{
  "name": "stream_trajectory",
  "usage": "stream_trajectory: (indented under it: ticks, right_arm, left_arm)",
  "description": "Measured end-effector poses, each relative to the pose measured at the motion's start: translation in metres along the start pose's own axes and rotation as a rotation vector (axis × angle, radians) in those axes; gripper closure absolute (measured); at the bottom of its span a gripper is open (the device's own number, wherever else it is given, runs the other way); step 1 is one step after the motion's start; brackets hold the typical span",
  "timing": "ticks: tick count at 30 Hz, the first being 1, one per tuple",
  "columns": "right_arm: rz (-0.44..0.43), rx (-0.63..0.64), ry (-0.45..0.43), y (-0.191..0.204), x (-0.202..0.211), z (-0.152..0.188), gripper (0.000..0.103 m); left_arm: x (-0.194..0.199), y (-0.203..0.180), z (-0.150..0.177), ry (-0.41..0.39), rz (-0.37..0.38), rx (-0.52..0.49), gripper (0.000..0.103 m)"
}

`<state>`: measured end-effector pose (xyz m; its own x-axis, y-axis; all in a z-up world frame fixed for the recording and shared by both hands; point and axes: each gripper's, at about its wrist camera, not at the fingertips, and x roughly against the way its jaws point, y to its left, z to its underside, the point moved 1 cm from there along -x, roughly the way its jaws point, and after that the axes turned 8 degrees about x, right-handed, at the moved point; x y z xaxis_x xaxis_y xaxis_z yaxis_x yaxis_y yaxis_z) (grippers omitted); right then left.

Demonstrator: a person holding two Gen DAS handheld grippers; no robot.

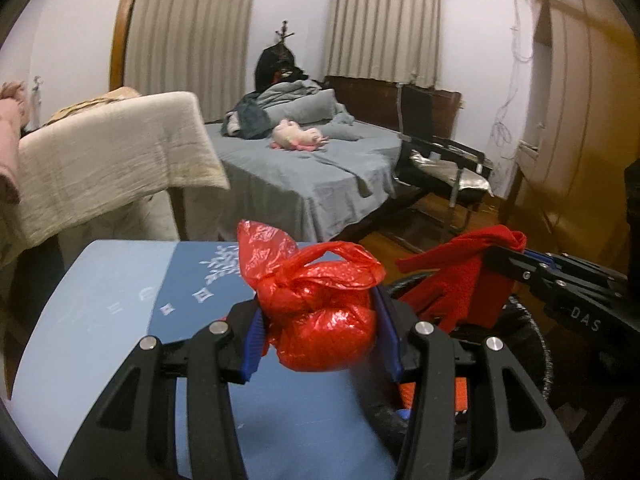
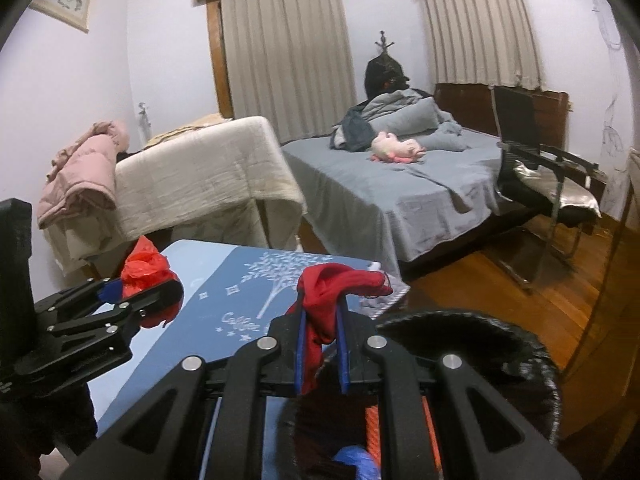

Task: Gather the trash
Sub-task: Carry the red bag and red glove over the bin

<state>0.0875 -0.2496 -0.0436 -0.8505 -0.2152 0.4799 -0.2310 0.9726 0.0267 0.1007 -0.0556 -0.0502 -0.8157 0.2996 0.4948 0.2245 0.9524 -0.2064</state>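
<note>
White script reading "Coffee" stands on the blue table mat (image 2: 240, 304) below its printed tree, at about seven o'clock from it, while the letters "DAS" mark the right gripper (image 1: 496, 256) body.

Lilac walls (image 2: 80, 92); two windows with drawn beige curtains (image 2: 288, 60). Grey-sheeted bed (image 2: 400, 196) beside a black chair (image 2: 532, 160). Wooden floor (image 2: 520, 304). Blue table (image 1: 100, 320) in the foreground.
</note>
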Motion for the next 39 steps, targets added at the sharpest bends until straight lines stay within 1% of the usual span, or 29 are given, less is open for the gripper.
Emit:
stream_trajectory:
  ticks: [11, 21, 31, 35, 39]
  right_arm:
    - [0.091, -0.048, -0.006, -0.041, 0.029, 0.016, 0.09]
    - [0.155, -0.071, -0.001, -0.067, 0.045, 0.028, 0.09]
    - [0.199, -0.093, 0.027, -0.088, 0.05, 0.041, 0.09]
    - [0.206, -0.099, 0.043, -0.094, 0.045, 0.047, 0.09]
    - [0.211, -0.116, 0.073, -0.1, 0.034, 0.057, 0.09]
  left_arm:
    - [-0.009, -0.058, 0.005, 0.009, 0.105, -0.078, 0.057]
    - [-0.019, -0.094, 0.014, 0.022, 0.182, -0.128, 0.056]
    - [-0.043, -0.115, 0.032, 0.077, 0.261, -0.156, 0.056]
    - [-0.055, -0.12, 0.038, 0.096, 0.276, -0.169, 0.056]
    - [-0.071, -0.123, 0.046, 0.119, 0.273, -0.186, 0.056]
